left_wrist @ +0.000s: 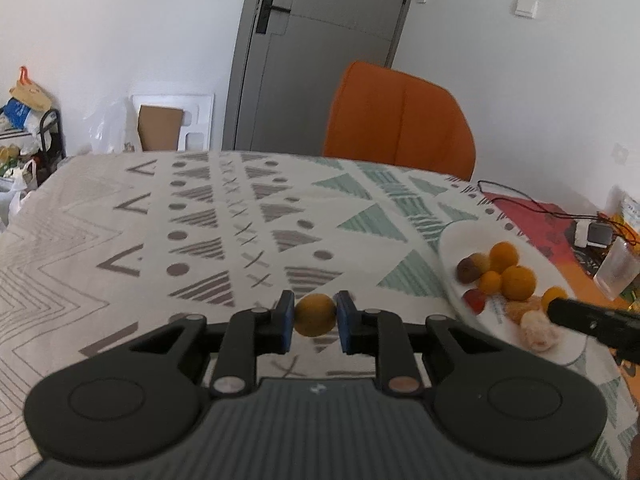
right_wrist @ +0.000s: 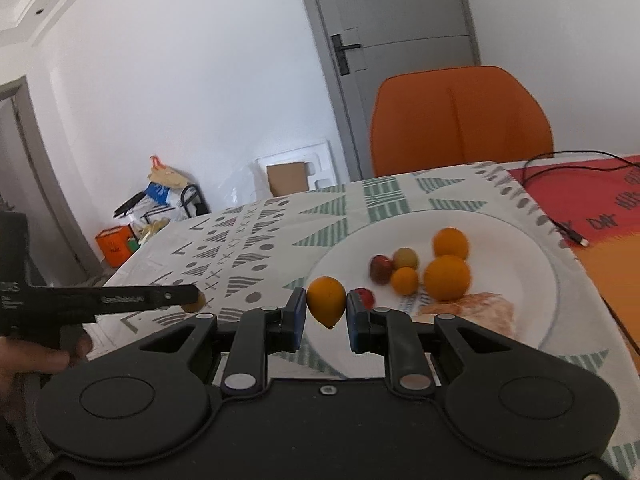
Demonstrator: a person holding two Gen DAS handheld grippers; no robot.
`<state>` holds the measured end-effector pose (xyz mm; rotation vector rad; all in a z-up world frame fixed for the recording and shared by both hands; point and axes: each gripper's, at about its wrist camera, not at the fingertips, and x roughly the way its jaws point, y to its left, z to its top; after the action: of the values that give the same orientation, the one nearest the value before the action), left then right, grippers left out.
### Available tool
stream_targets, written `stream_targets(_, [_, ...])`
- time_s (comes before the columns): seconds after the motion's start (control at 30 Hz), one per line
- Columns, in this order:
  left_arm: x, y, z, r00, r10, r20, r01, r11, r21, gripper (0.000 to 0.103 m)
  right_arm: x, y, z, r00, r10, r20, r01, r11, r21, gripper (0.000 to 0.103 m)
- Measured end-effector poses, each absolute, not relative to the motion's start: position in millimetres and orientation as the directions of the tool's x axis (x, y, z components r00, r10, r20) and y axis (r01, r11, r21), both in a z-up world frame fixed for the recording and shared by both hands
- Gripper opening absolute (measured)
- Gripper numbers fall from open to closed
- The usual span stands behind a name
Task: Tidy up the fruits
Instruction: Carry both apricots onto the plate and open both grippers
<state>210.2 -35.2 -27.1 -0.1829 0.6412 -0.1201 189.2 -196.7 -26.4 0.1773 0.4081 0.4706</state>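
My left gripper [left_wrist: 315, 314] is shut on a small yellow-orange fruit [left_wrist: 315, 315], held just above the patterned tablecloth [left_wrist: 200, 220]. My right gripper [right_wrist: 326, 306] is shut on another small orange fruit [right_wrist: 326, 300] over the near left rim of the white plate [right_wrist: 520, 240]. On the plate lie several orange, reddish and yellow-brown fruits [right_wrist: 447, 278] and a pale peeled piece [right_wrist: 488, 312]. The left gripper shows in the right wrist view as a black bar [right_wrist: 120, 300] at the left. In the left wrist view the plate [left_wrist: 452, 240] lies at the right, the right gripper's tip [left_wrist: 576, 314] above it.
An orange chair [left_wrist: 400, 128] stands behind the table. A black cable [right_wrist: 560, 220] runs over a red-and-orange cloth [right_wrist: 592, 200] right of the plate. A clear glass [left_wrist: 618, 270] stands at the far right. Bags and boxes lie on the floor by the wall [right_wrist: 160, 200].
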Motion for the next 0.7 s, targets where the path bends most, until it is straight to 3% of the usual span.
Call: stream_targets(0.7, [214.9,-116.0,-5.2,0.793,-0.285,-0.539,0.225,0.958,-0.176,0.021,195.8,-266.0,-49.0,0.863,0.386,-0.325,-0.276,0.901,0.336,0.02])
